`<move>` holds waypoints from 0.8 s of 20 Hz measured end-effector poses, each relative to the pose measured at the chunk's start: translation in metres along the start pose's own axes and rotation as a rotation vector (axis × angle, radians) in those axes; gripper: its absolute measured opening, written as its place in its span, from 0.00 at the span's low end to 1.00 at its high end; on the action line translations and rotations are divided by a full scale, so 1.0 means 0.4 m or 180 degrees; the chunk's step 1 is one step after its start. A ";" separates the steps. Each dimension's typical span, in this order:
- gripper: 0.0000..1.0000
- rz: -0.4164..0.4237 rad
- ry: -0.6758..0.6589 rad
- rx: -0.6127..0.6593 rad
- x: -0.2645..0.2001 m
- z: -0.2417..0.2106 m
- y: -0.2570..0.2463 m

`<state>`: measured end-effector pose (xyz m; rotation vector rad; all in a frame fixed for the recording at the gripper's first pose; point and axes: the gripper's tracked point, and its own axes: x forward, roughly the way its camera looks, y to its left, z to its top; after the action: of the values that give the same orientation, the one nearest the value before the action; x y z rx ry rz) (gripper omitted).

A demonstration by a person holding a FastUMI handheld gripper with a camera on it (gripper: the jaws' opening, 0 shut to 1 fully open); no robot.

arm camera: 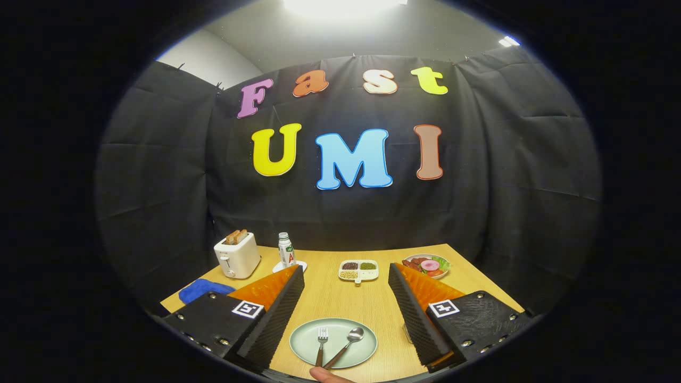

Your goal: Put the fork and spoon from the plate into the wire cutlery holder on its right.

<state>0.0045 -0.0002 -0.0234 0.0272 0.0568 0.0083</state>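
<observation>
We are holding the gripper (346,298) fingers wide apart, gripping nothing, above one plate (303,346) carrying one fork (321,343) and one spoon (348,343).

The gripper (346,314) is showing ribbed finger pads (276,319), dark textured housings dotted with silver screws, and a square black-and-white marker sitting on each side.

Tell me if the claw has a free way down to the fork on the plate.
Probably yes. The claw is open, and the fork lies on the plate between its fingers, nothing over it. The spoon lies close beside it, handles meeting near a fingertip, so a grip could catch both.
</observation>
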 end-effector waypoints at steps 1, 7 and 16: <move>0.97 -0.0006 0.0034 -0.0001 0.002 -0.008 -0.002; 0.97 -0.0014 0.0293 -0.0007 0.020 -0.074 -0.005; 0.97 -0.0055 0.0875 -0.0036 0.057 -0.203 -0.005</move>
<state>0.0228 0.0004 -0.1057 0.0142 0.3320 -0.0050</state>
